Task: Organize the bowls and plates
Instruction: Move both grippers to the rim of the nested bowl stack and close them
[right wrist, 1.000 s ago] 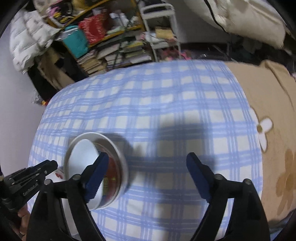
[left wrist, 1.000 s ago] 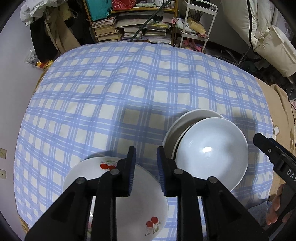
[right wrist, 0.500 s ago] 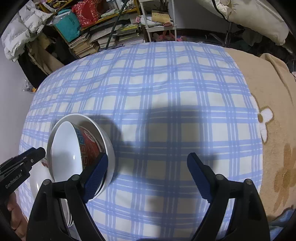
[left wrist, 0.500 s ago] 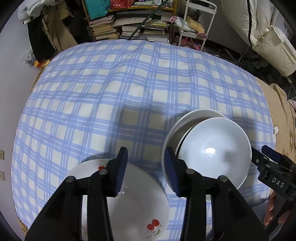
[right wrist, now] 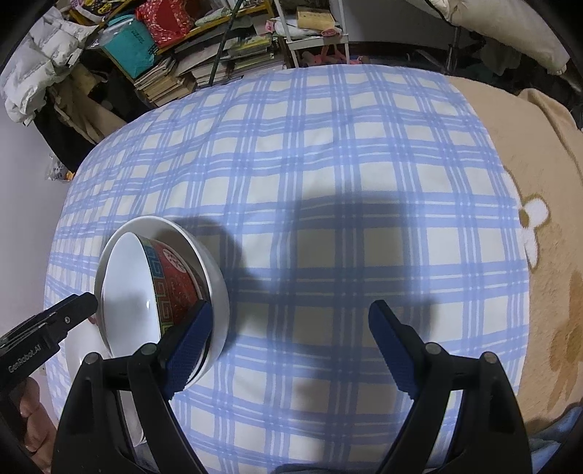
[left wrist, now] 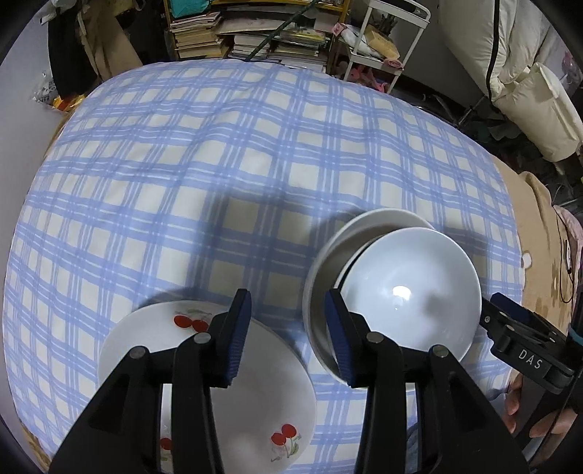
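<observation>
A white plate with red cherries (left wrist: pixel 255 393) lies on the blue checked cloth (left wrist: pixel 233 153) at the near left. To its right a red-patterned bowl with a white inside (left wrist: pixel 408 291) sits nested in a larger white bowl (left wrist: pixel 368 222); the pair also shows in the right wrist view (right wrist: pixel 171 277). My left gripper (left wrist: pixel 288 335) is open and empty, above the gap between plate and bowls. My right gripper (right wrist: pixel 288 346) is wide open and empty, its left finger (right wrist: pixel 189 342) close beside the bowls' rim.
The cloth covers a bed-like surface with a tan flowered blanket (right wrist: pixel 539 189) on the right. Stacked books and shelves (left wrist: pixel 255 32) and a white rack (left wrist: pixel 382 36) stand beyond the far edge. A white padded jacket (left wrist: pixel 510 54) hangs at far right.
My left gripper has opened from nearly shut and pulled back from the cherry plate. The right gripper has stayed open and shifted so that the bowls sit closer to its left finger.
</observation>
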A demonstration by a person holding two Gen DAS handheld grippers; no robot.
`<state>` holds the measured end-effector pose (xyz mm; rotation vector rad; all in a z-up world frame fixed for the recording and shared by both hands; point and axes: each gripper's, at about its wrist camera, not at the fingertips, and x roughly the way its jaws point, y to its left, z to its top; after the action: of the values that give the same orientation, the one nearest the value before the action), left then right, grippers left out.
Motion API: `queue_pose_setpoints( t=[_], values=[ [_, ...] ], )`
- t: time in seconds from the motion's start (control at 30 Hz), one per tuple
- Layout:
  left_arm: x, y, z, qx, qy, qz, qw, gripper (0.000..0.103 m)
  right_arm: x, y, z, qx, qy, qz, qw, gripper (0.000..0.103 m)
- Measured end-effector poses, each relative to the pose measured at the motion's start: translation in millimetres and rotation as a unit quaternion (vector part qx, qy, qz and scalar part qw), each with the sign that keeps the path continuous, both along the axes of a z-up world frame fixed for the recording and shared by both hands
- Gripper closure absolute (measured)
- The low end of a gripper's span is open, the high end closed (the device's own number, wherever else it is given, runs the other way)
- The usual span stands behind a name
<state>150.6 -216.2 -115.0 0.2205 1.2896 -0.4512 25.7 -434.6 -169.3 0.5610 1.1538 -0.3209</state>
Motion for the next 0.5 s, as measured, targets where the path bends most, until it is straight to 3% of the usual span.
queue_pose_setpoints(
  t=[0.5],
  values=[
    [4.0, 1.7, -9.7, 0.021, -0.001, -0.011, 0.9997, 0.062, 0.1, -5.0, -6.8, 0.027, 0.003, -0.013, 1.000, 0.011]
  ],
)
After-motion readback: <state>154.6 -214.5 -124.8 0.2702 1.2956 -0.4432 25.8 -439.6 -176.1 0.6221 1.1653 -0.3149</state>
